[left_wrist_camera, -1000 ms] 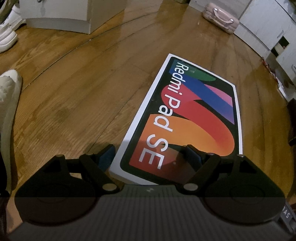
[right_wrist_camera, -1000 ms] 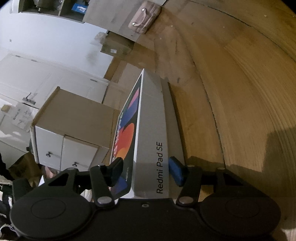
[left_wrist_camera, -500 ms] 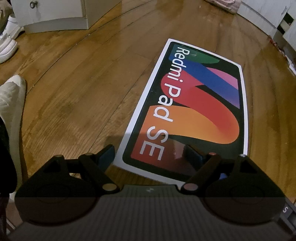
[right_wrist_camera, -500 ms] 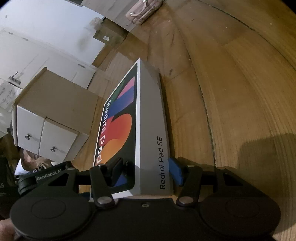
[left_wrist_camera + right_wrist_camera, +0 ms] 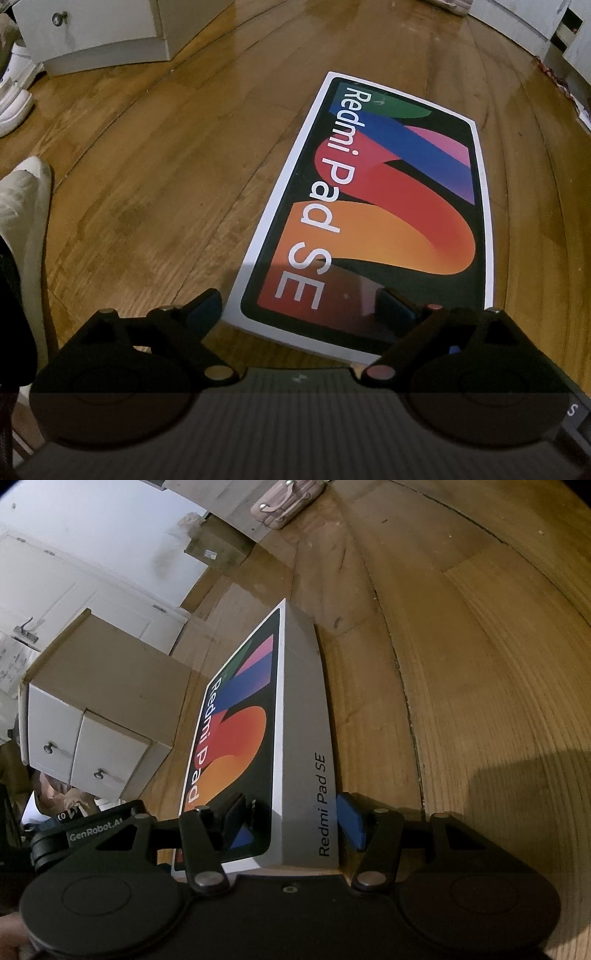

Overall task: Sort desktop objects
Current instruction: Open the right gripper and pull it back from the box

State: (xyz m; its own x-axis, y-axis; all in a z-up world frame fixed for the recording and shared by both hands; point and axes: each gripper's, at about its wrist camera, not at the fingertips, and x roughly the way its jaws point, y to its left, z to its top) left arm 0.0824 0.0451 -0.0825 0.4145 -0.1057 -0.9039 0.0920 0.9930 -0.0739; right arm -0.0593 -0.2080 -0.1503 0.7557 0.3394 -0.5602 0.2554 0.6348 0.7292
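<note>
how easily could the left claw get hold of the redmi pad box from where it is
Probably easily. The left claw has just been opening and hangs over the near end of the Redmi Pad box, not gripping it. The right claw already clamps one edge, well apart.

multicoloured striped box (image 5: pixel 388 206), brown grained floor (image 5: pixel 147 166)
</note>
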